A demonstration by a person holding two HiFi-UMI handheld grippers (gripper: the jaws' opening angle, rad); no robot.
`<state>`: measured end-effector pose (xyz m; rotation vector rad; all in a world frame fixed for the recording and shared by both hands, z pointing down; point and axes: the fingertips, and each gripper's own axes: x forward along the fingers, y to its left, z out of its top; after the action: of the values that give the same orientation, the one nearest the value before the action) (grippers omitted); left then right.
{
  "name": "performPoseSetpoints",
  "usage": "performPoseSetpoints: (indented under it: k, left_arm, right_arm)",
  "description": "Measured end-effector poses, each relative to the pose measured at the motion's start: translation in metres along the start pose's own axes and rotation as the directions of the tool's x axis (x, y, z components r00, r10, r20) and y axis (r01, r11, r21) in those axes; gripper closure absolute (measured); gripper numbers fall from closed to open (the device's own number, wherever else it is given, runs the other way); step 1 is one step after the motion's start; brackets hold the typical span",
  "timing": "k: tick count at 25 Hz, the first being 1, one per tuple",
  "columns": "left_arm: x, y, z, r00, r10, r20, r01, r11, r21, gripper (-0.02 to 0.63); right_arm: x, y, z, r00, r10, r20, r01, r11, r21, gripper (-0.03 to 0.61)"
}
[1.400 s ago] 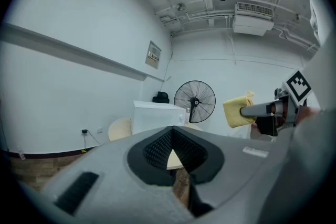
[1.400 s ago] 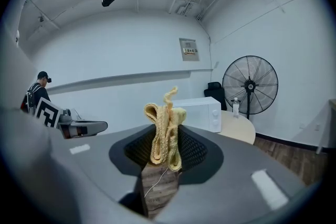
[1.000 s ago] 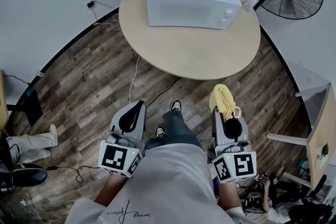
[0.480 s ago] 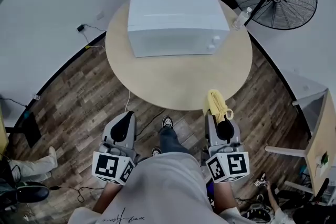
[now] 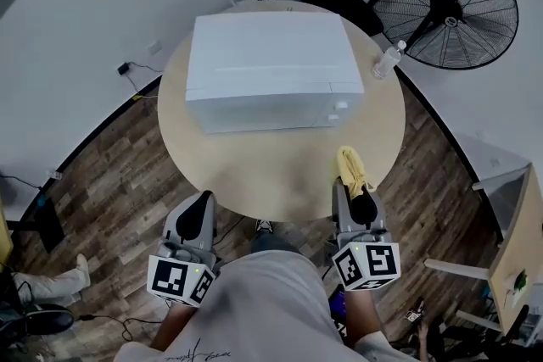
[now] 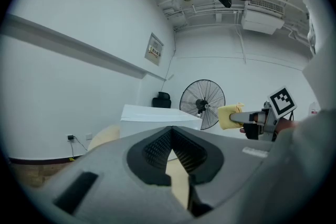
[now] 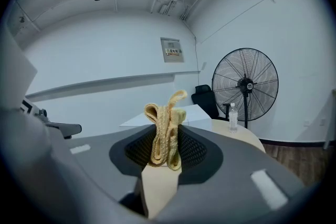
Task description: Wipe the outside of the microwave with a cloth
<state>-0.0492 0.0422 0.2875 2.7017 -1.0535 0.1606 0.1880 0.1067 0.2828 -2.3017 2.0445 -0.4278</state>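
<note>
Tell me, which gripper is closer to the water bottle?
Right. The right gripper, clamping a yellow cloth, is at the near edge of the table, on the water bottle side. The left gripper is at its near-left edge, farther away.

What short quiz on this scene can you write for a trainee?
1. True or false: the left gripper holds the yellow cloth.
2. What stands on the table beside the microwave? A a cup; B a bottle; C a kettle.
3. Does the yellow cloth touch the microwave?
Key: 1 false, the jaws of the right gripper clamp it; 2 B; 3 no.
</note>
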Motion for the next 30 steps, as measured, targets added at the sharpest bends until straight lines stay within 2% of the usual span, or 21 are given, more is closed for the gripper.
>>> performPoseSetpoints:
  k: [4,9,16,19,24,30]
  left_arm:
    - [0.023,-0.003,-0.002,1.0,0.021,0.0,-0.021,0.999,0.035,0.623]
    - [0.042,-0.008,-0.008,0.999,0.027,-0.02,-0.027,0.999,0.033,0.621]
    - [0.053,-0.013,-0.012,0.999,0.045,-0.026,-0.045,0.999,0.008,0.623]
    - [0.055,-0.011,-0.01,0.999,0.043,-0.017,-0.043,0.999,0.018,0.623]
    - [0.055,-0.003,-0.011,0.998,0.057,-0.011,-0.057,0.998,-0.013,0.623]
    - [0.055,0.0,-0.012,0.999,0.044,-0.022,-0.044,0.999,-0.013,0.623]
  right_arm:
    - [0.03,-0.031,0.003,1.0,-0.02,0.011,0.02,1.0,-0.008,0.449]
    - [0.061,-0.068,0.0,0.997,-0.069,0.034,0.071,0.996,-0.053,0.451]
    - [0.097,-0.11,-0.02,0.991,-0.135,0.021,0.135,0.991,-0.013,0.452]
    - [0.113,-0.125,-0.026,0.983,-0.177,0.037,0.178,0.984,-0.015,0.453]
    - [0.135,-0.151,-0.034,0.962,-0.268,0.048,0.269,0.963,-0.006,0.453]
    - [0.159,-0.16,-0.041,0.951,-0.306,0.044,0.307,0.951,-0.019,0.453]
